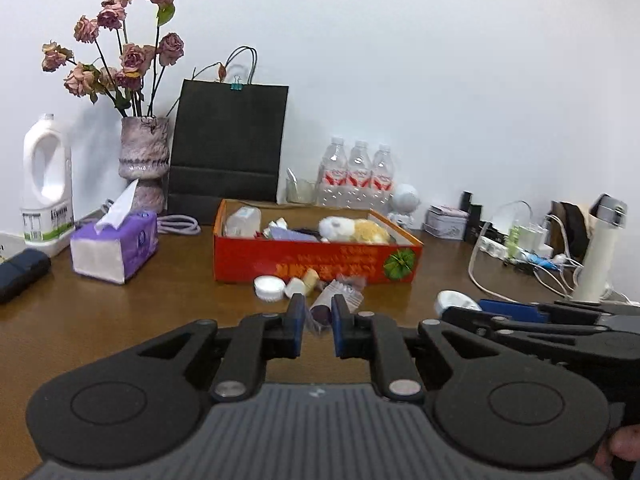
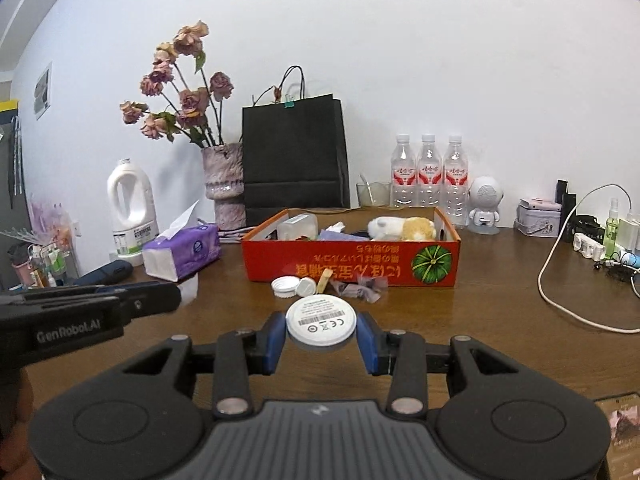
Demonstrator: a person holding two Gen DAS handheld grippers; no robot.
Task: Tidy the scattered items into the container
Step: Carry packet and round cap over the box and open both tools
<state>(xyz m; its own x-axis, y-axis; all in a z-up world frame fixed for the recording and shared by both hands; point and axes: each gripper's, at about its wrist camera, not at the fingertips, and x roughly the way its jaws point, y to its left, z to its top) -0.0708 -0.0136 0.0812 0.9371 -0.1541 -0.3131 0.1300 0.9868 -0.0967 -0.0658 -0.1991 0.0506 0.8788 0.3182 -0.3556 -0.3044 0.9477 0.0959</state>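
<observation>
The orange-red cardboard box [image 1: 312, 262] [image 2: 352, 266] stands mid-table with a plush toy [image 2: 402, 228] and other bits inside. My left gripper [image 1: 318, 308] is shut on a small translucent wrapped packet [image 1: 320, 314], just in front of the box. My right gripper [image 2: 321, 326] is shut on a round white disc [image 2: 320, 316] with a printed label, held above the table short of the box. Each gripper shows at the edge of the other's view: the right gripper [image 1: 460, 308], the left gripper [image 2: 172, 296]. White caps [image 2: 285, 286], a tan piece [image 2: 324, 280] and purple wrappers [image 2: 360, 286] lie against the box front.
A purple tissue pack [image 1: 116, 248], a vase of dried roses [image 1: 144, 156], a black paper bag [image 1: 228, 148] and a white jug [image 1: 48, 184] stand to the left and behind. Three water bottles [image 2: 428, 172], an astronaut figure [image 2: 485, 204] and a power strip with cables [image 2: 592, 248] are at the right.
</observation>
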